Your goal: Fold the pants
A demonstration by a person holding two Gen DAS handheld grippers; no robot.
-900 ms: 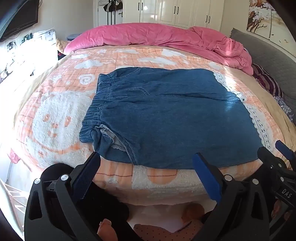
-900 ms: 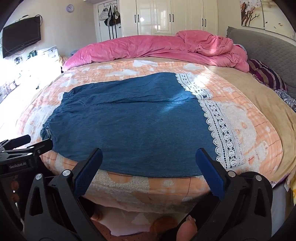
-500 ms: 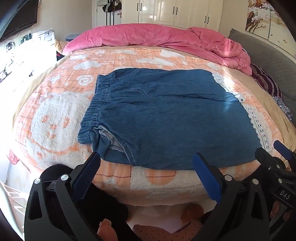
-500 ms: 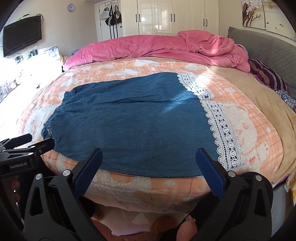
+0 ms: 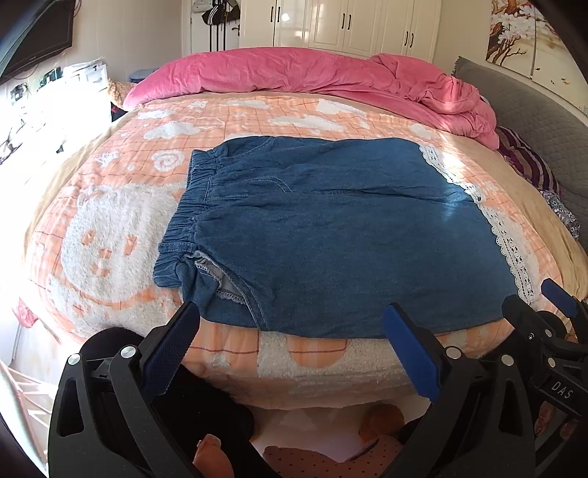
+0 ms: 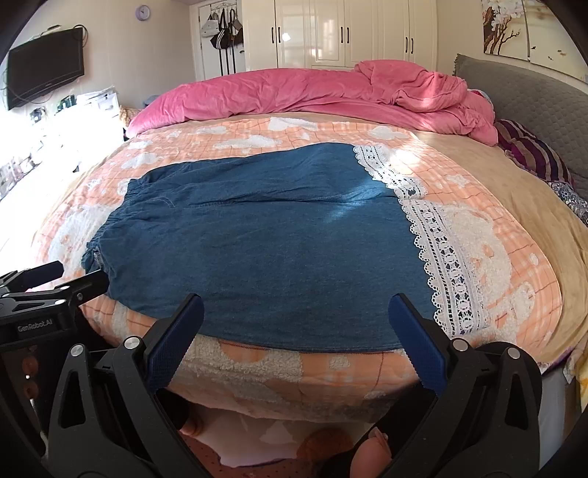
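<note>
Blue denim pants (image 5: 330,235) lie flat across the bed, elastic waistband to the left and white lace hems (image 5: 511,239) to the right. They also show in the right wrist view (image 6: 272,250), with the lace (image 6: 444,257) at the right. My left gripper (image 5: 290,345) is open and empty, just short of the pants' near edge by the waistband end. My right gripper (image 6: 294,331) is open and empty at the near edge toward the lace end. Each gripper shows in the other's view: the right one (image 5: 551,309) and the left one (image 6: 62,279).
The pants rest on an orange and white fleece blanket (image 5: 110,235) over the bed. A pink duvet (image 5: 312,77) is bunched at the far side. A grey headboard (image 6: 533,95) and striped pillow (image 6: 533,154) stand at the right. White wardrobes (image 6: 349,33) line the far wall.
Both grippers have shifted slightly forward toward the bed's near edge. The pants have not moved and both grippers stay open.
</note>
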